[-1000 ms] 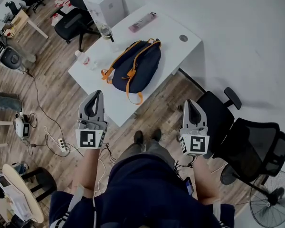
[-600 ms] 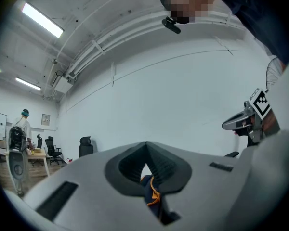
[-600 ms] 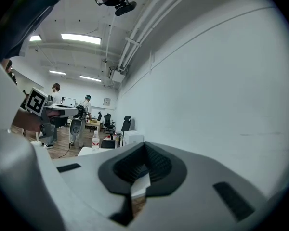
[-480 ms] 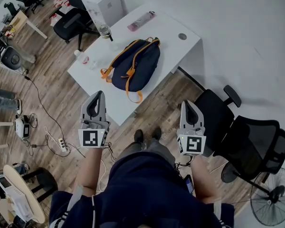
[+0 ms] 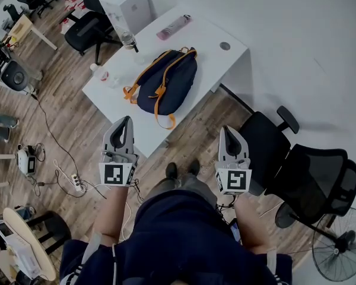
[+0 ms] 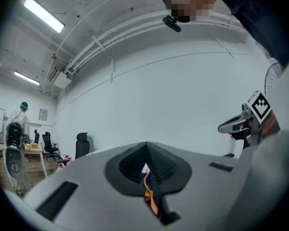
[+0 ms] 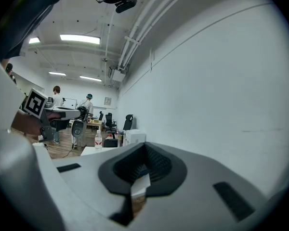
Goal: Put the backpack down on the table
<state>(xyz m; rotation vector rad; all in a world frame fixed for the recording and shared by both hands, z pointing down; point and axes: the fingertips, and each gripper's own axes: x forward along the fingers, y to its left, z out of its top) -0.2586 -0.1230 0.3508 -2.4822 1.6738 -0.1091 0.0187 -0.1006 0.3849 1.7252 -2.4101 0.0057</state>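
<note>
While the left gripper [image 5: 124, 122] & right gripper [image 5: 228, 130] are both pressed together, empty, the backpack [image 5: 166, 82] lies ahead on the table [image 5: 221, 63], btwn them, nearer the left; long axis diagonal.

Bright ceiling strips [image 7: 79, 38] light evenly; both gripper views curve, dark-cornered.

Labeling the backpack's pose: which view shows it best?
Head view: the whole backpack lies on the white table, with nothing in front of it. The left gripper view catches only a navy-and-orange sliver of it through the slit between the shut jaws. The right gripper view shows none of it that I can make out.
</note>
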